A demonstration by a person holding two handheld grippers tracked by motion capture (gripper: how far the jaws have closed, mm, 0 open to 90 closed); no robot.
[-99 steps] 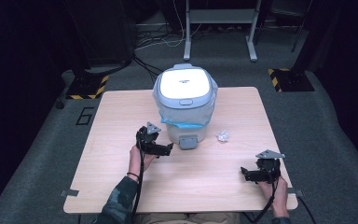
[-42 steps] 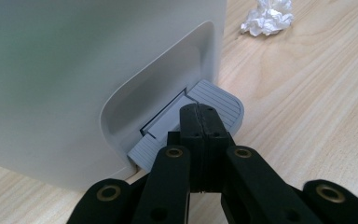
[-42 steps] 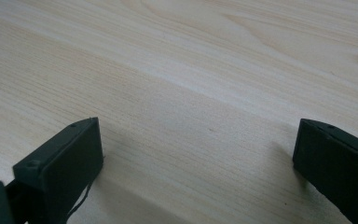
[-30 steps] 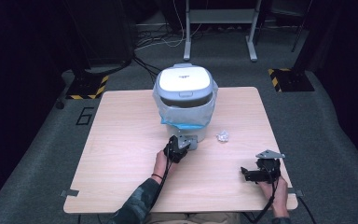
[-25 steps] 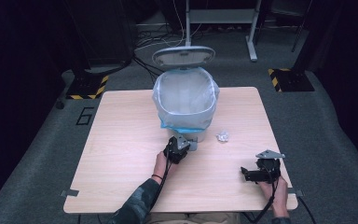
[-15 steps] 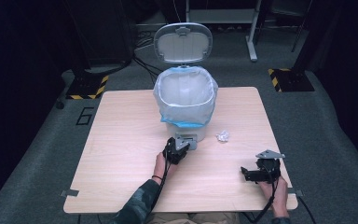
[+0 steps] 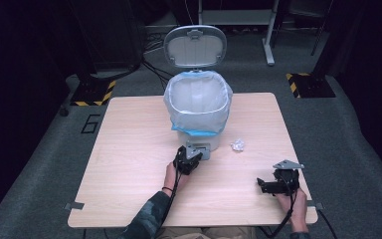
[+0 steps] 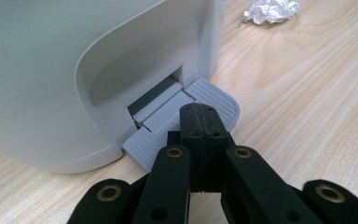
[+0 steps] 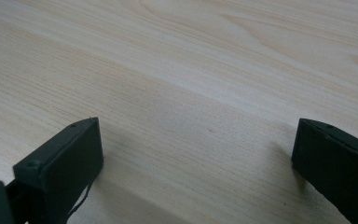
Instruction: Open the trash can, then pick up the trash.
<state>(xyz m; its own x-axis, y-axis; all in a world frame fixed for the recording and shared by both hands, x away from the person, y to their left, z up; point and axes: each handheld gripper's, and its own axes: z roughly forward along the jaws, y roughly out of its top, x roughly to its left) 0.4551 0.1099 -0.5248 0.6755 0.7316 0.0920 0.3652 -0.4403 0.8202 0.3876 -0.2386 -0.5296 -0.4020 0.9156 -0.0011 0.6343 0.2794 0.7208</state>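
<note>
We start at our left gripper, whose two black jaws are pressed flat together with nothing between them; their joined tip bears down on the grey ribbed pedal at the foot of the white bin. Above and beyond that gripper, in the high view, the bin's lid stands upright and the mouth, lined with a pale blue bag, lies open to us. So we judge the step in hand to be holding the pedal down to keep the bin open. Just to the right of the left gripper, a little farther out on the wooden table, sits a crumpled ball of white paper, apart from the bin and from both grippers. Our right gripper rests near the table's front right edge, well apart from the paper, its jaws spread wide over bare wood and holding nothing. The next move, as we see it, calls for the left gripper to keep its pressure on the pedal while the right one reaches forward to the paper, closes on it, lifts it over the rim and lets go inside the bag.
</note>
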